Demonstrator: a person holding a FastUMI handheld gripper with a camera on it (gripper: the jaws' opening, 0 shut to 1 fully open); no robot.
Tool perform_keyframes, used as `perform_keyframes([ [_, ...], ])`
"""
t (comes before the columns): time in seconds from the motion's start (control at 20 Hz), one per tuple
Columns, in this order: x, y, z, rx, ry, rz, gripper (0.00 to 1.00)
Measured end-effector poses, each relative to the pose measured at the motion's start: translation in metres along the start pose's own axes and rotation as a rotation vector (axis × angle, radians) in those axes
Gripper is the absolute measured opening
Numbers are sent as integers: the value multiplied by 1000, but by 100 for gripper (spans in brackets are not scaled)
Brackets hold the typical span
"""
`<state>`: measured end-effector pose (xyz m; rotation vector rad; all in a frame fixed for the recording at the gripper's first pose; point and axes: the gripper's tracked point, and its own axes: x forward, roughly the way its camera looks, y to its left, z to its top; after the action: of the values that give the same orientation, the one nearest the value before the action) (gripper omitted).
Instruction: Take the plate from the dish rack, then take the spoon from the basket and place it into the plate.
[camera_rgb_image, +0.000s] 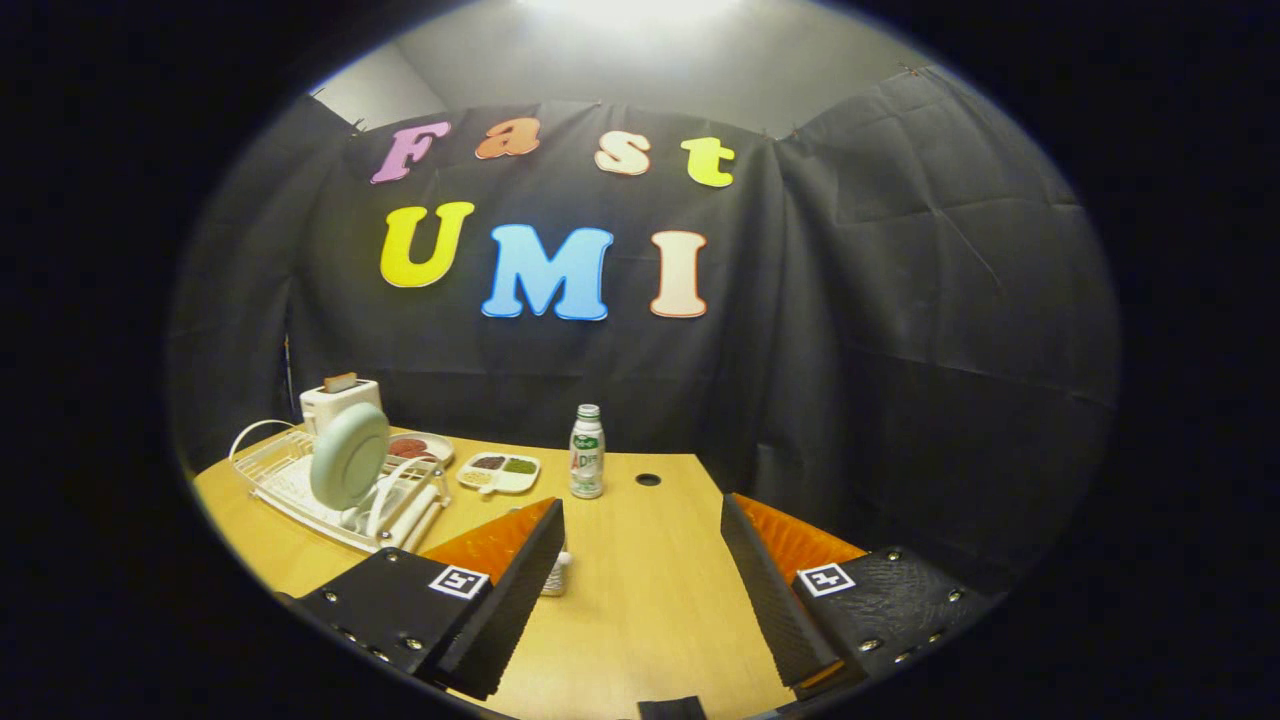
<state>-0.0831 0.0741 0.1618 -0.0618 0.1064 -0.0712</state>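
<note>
The gripper (640, 520) hangs wide apart, holding nothing, over a bare wooden table (650, 600). A plate (348, 456) stands upright in the dish rack (300, 490) near the black cloth wall (900, 350).

Overhead glare, dim fisheye-warped edges

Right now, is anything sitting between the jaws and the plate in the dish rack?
Nothing visible. The gripper is open above bare table; the plate stands upright in the dish rack, beyond the left finger. The bottle stands off that line.
</note>
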Motion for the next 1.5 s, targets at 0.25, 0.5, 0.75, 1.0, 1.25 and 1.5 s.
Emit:
perform_keyframes([
  [0.25,3,117,32,94,-9,186,97],
  [0.5,39,217,39,137,49,285,97],
  [0.75,103,290,22,236,156,249,97],
  [1.0,156,328,-13,307,273,187,97],
  [1.25,196,350,-53,330,393,165,96],
  [1.5,219,354,-76,358,470,147,75],
])
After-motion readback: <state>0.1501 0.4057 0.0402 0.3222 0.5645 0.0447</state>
